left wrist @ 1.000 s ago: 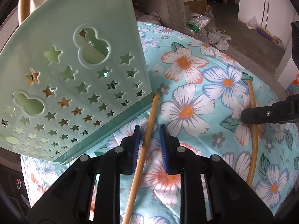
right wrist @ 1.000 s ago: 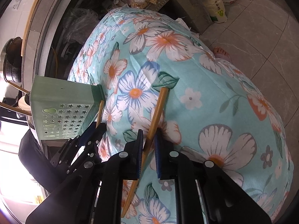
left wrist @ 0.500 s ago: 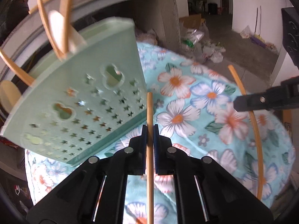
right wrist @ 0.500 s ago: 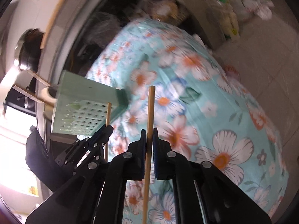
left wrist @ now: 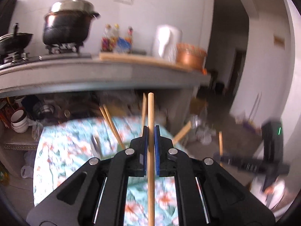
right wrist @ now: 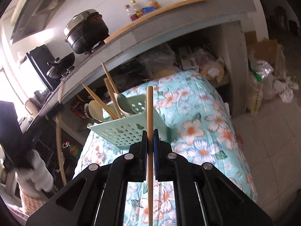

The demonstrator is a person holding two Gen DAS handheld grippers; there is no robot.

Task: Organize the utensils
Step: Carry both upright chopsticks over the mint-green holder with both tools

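Note:
My left gripper (left wrist: 150,131) is shut on a wooden chopstick (left wrist: 150,109) that stands upright between its blue pads, raised above the floral cloth (left wrist: 65,145). My right gripper (right wrist: 150,135) is likewise shut on a second chopstick (right wrist: 150,109), held upright just in front of the green star-cut basket (right wrist: 128,130). The basket holds spoons (right wrist: 124,103) and several chopsticks (right wrist: 97,99) leaning out of it. In the left wrist view the right gripper (left wrist: 221,155) appears blurred at the right, and my own fingers hide the basket. The left-held chopstick (right wrist: 60,150) shows at the left of the right wrist view.
A grey counter (left wrist: 112,71) runs behind the table and carries a black pot (left wrist: 69,24), bottles (left wrist: 116,41) and a copper bowl (left wrist: 190,56). Stacked bowls (left wrist: 18,120) sit under it. Bags (right wrist: 263,82) lie on the tiled floor at the right.
Both grippers shut on their chopsticks, lifted them off the cloth and turned them upright. The views tilted upward, so the counter and wall now show.

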